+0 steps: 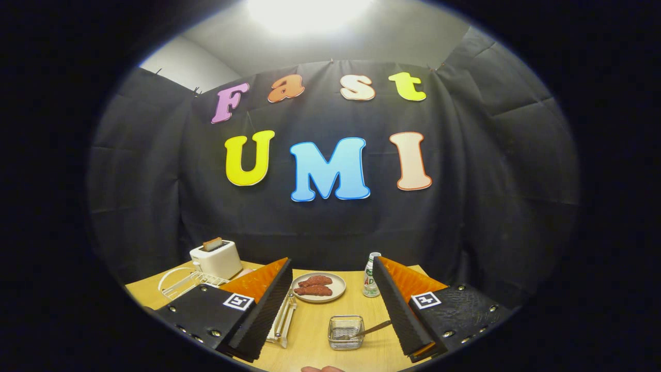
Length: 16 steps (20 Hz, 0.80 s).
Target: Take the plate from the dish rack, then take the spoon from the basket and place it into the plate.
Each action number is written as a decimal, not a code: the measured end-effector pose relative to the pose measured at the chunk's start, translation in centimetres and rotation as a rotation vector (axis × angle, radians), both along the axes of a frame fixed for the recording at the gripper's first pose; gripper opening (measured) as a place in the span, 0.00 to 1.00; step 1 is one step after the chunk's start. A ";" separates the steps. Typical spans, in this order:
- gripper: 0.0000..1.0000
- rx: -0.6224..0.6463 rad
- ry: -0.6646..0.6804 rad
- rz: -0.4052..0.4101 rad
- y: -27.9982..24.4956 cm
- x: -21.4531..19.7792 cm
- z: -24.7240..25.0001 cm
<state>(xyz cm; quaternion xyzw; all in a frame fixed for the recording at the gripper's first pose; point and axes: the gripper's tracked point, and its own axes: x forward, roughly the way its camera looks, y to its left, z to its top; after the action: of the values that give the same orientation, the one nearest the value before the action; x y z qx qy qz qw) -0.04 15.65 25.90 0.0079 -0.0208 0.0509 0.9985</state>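
Spread wide and holding nothing, the claw point(330, 323) hangs above the wooden worktop point(310, 336). Between its fingers sits a small wire basket point(345, 332) with the spoon point(369, 330) in it, handle leaning out toward the right finger. A white dish rack point(281, 320) lies just beside the left finger, partly hidden by it. Beyond the basket rests the plate point(318, 287), carrying two reddish-brown pieces of food point(314, 285). A small bottle point(371, 275) stands right of the plate, and a white toaster point(216, 259) stands farther off on the left.
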 end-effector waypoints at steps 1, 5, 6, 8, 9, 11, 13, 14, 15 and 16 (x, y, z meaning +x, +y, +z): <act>0.95 -0.006 0.008 0.007 0.8 0.1 0.3; 0.95 -0.003 0.104 0.040 4.7 1.0 0.3; 0.95 0.000 0.140 0.051 5.8 1.3 0.0; 0.95 -0.008 0.220 0.066 7.9 2.0 -1.0; 0.95 -0.010 0.261 0.074 8.9 2.3 -1.7; 0.95 -0.019 0.324 0.072 10.5 3.2 -2.9; 0.95 -0.042 0.379 0.064 12.1 4.0 -4.2; 0.95 -0.046 0.405 0.072 13.0 4.4 -4.9; 0.94 -0.050 0.428 0.071 13.8 4.7 -5.5; 0.91 -0.053 0.443 0.070 14.5 5.2 -5.9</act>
<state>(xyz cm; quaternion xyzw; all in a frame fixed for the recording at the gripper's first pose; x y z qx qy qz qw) 5.14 30.12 19.95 -0.0065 0.2007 0.0832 0.9761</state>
